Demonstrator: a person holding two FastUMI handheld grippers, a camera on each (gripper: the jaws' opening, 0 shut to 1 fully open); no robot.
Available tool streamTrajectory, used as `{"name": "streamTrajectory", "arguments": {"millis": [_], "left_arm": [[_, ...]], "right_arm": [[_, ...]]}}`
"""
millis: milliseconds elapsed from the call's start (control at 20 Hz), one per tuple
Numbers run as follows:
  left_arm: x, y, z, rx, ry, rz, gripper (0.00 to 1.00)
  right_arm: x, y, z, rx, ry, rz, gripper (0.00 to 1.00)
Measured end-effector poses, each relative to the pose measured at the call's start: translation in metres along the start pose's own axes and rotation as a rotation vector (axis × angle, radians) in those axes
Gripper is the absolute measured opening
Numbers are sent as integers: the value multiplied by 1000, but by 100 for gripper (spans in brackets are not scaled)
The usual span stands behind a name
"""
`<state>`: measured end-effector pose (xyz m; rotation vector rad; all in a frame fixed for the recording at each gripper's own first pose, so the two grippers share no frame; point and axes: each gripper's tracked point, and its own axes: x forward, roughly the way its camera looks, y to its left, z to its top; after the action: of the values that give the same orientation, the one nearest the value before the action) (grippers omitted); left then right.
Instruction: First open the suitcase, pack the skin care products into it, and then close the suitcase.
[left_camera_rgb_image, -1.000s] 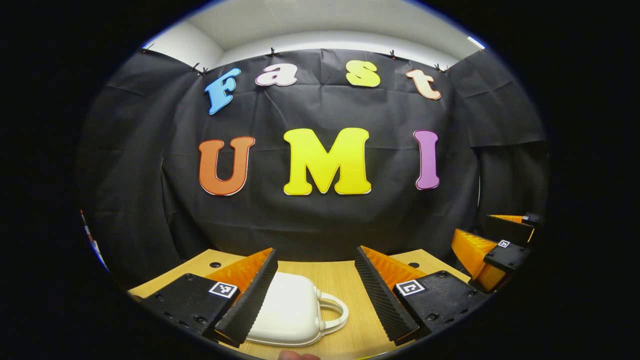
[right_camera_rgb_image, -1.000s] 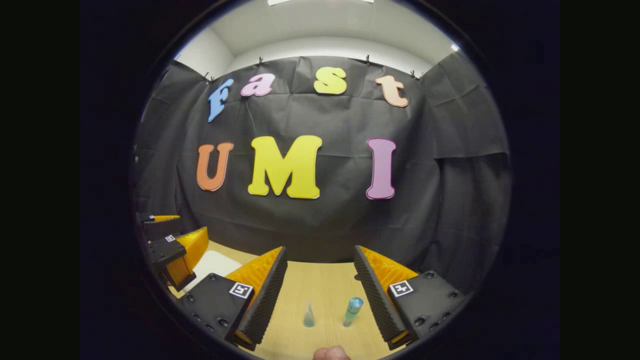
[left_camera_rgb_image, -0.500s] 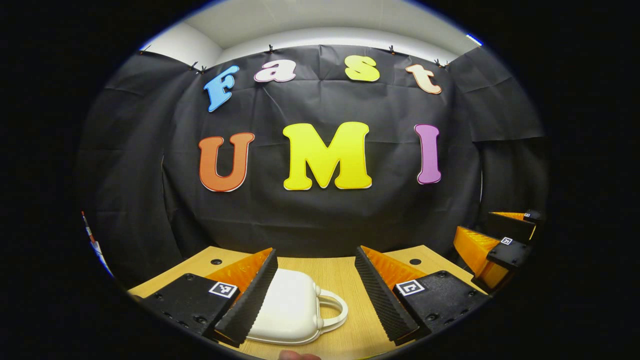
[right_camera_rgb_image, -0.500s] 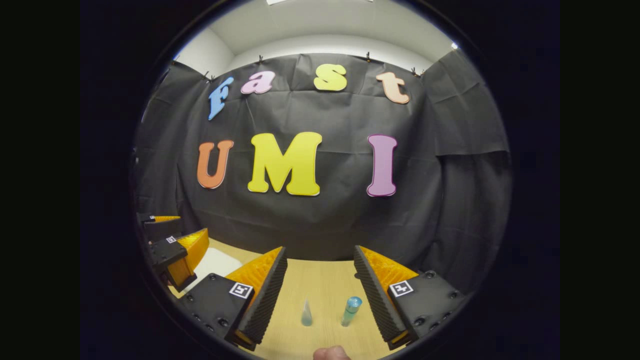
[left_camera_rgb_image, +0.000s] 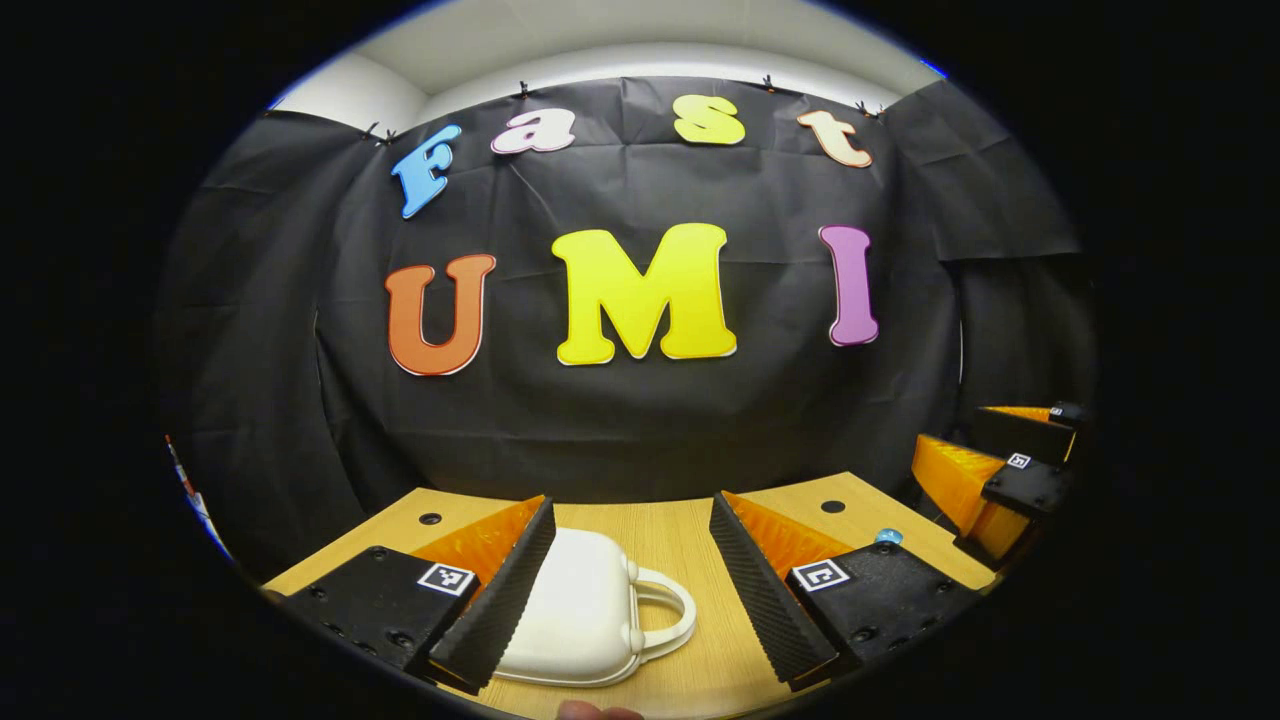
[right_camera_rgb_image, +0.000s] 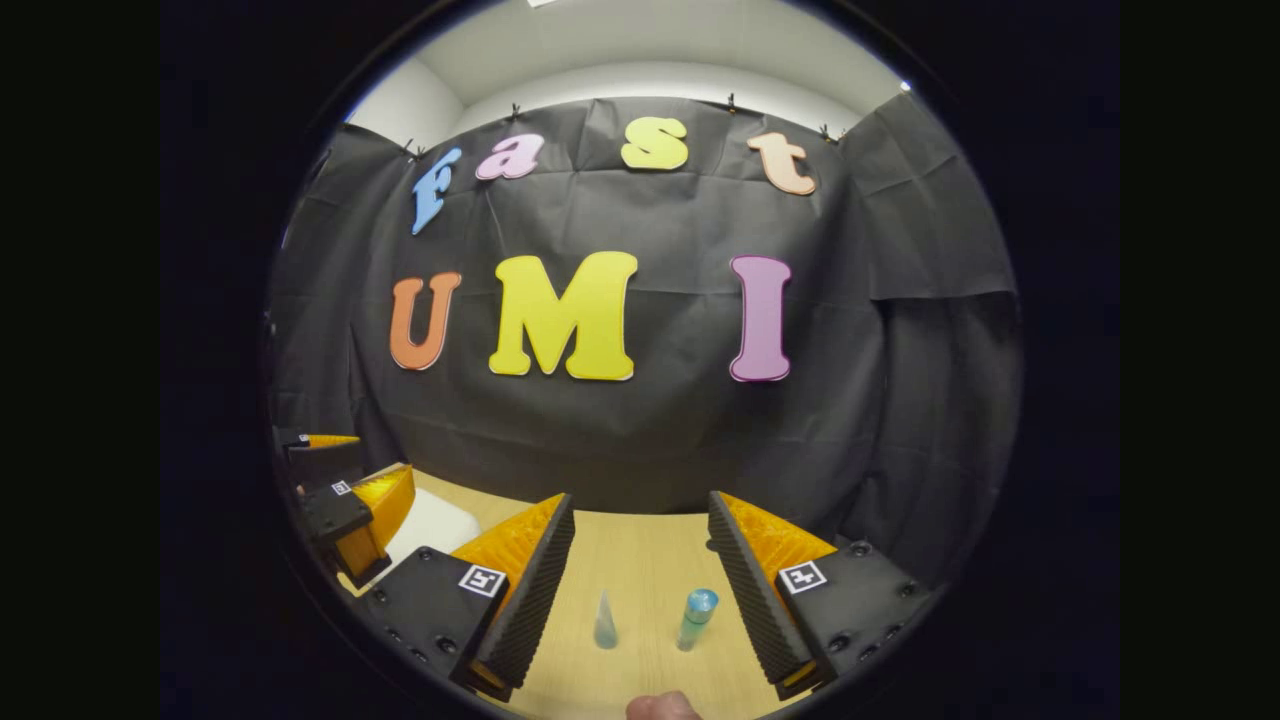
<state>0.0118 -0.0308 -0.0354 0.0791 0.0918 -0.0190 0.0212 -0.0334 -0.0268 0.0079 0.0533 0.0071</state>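
On a wooden tabletop (left_camera_rgb_image: 660, 535) before the black booth wall, a closed white suitcase (left_camera_rgb_image: 580, 620) lies flat, its handle to the right, under the left tongs (left_camera_rgb_image: 632, 580), whose jaws stand wide and empty. To the right, the right tongs (right_camera_rgb_image: 640, 580), equally wide, hover over two skin care products: a clear cone-shaped bottle (right_camera_rgb_image: 604, 622) and a blue-capped tube (right_camera_rgb_image: 695, 618), both upright.

A recording booth: black cloth wall (left_camera_rgb_image: 640, 430) behind a wooden table (left_camera_rgb_image: 680, 530)
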Motion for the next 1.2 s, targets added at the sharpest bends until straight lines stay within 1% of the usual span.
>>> {"name": "streamTrajectory", "arguments": {"millis": [100,200,250,300,350,400,450,500,600,650,800,950,1200], "left_arm": [[6,-8,-14,49,29,-24,99],[14,-12,-33,121,75,-41,99],[18,-17,-45,159,104,-59,99],[24,-23,-58,196,129,-88,99],[27,-29,-74,242,167,-114,99],[31,-33,-87,298,199,-134,99],[36,-37,-101,355,228,-152,99],[40,-41,-114,417,262,-165,99],[46,-39,-140,539,321,-180,99],[51,-38,-151,591,349,-189,96],[54,-29,-180,706,421,-199,95],[58,-28,-194,797,457,-206,90],[75,-23,-208,925,511,-168,85]], "right_arm": [[1,-8,-4,-7,9,-11,80],[2,-22,-11,-10,21,-30,80],[2,-30,-13,-11,27,-44,79],[2,-39,-18,-12,33,-60,81],[2,-49,-22,-12,43,-80,79],[2,-59,-29,-11,59,-98,81],[1,-67,-37,-13,82,-107,80],[0,-75,-44,-15,104,-120,79],[1,-91,-56,-11,136,-139,80],[1,-98,-59,-5,143,-147,80],[3,-114,-65,17,151,-150,80],[7,-128,-72,22,161,-151,80],[16,-147,-84,46,188,-145,80]]}}
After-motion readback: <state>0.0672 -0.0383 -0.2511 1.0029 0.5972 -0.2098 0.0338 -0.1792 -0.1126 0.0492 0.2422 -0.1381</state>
